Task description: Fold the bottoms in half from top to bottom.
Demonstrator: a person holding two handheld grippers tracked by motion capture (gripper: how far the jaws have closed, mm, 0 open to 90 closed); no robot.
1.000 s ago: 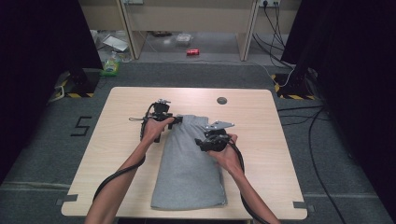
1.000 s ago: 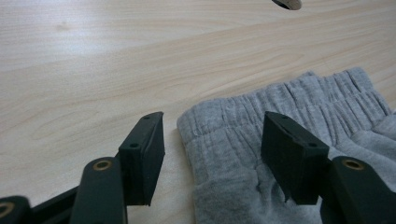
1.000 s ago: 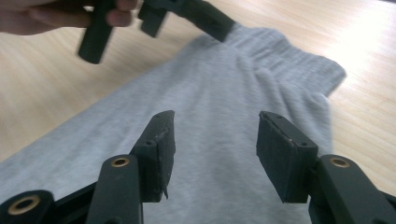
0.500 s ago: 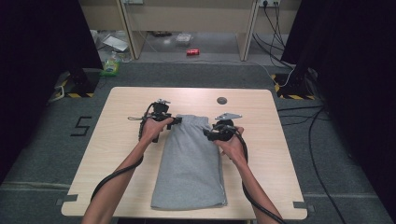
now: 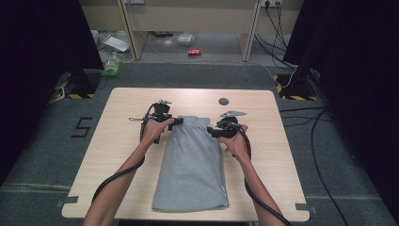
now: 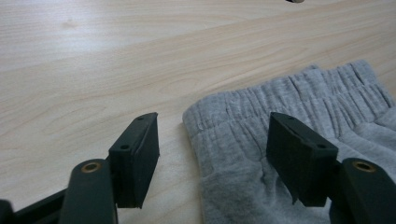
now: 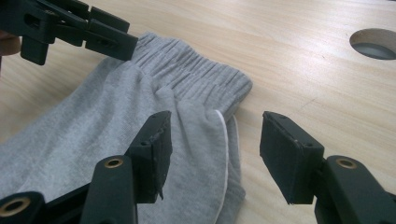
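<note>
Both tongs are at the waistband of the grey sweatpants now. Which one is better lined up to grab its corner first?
Probably left. The left tongs stand open astride the near corner of the folded grey fabric sweatpants, by the ribbed waistband. The right tongs are open too, but straddle the side edge below their corner.

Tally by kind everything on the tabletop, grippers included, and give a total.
Grey folded garment: 1
Hand-held grippers: 2, the left gripper and the right gripper, each at a waistband corner with jaws open
Total: 3
</note>
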